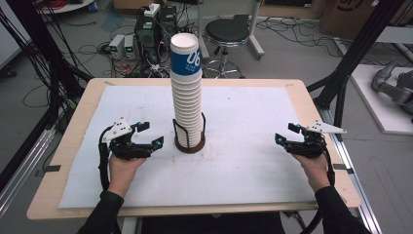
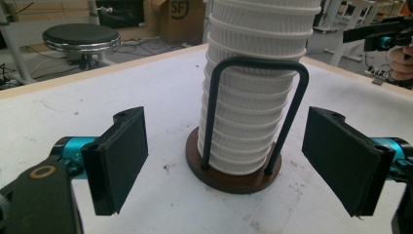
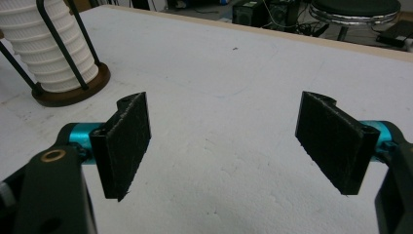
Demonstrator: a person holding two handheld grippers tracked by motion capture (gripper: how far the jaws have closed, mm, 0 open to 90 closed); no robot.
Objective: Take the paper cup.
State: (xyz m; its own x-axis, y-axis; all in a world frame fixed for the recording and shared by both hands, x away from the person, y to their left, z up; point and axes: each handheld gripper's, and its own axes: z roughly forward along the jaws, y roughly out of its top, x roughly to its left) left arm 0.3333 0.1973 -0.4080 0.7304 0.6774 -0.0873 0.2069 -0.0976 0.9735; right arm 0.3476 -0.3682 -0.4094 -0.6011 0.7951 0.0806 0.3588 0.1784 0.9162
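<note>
A wooden table carries a white mat that covers most of its top, and near the middle of that mat stands the tall stack of white ribbed paper cups, the landmark for everything else here. The topmost cup of the stack wears a blue band with white figures. The stack sits upright in a holder made of a round brown wooden base and dark wire hoops that rise around its lower cups; in the left gripper view one hoop arches in front of the ribbed walls. To the left of the stack, near the holder but not touching it, a person's hand holds the left gripper, which points at the base; its two black jaws stand apart with nothing between the pads, and the stack shows beyond the gap. Well apart from the stack on its right, the other hand holds the right gripper, also aimed toward it, jaws likewise spread and empty over bare mat. Behind the stack, past the table's far edge, a black round stool stands on the floor.
</note>
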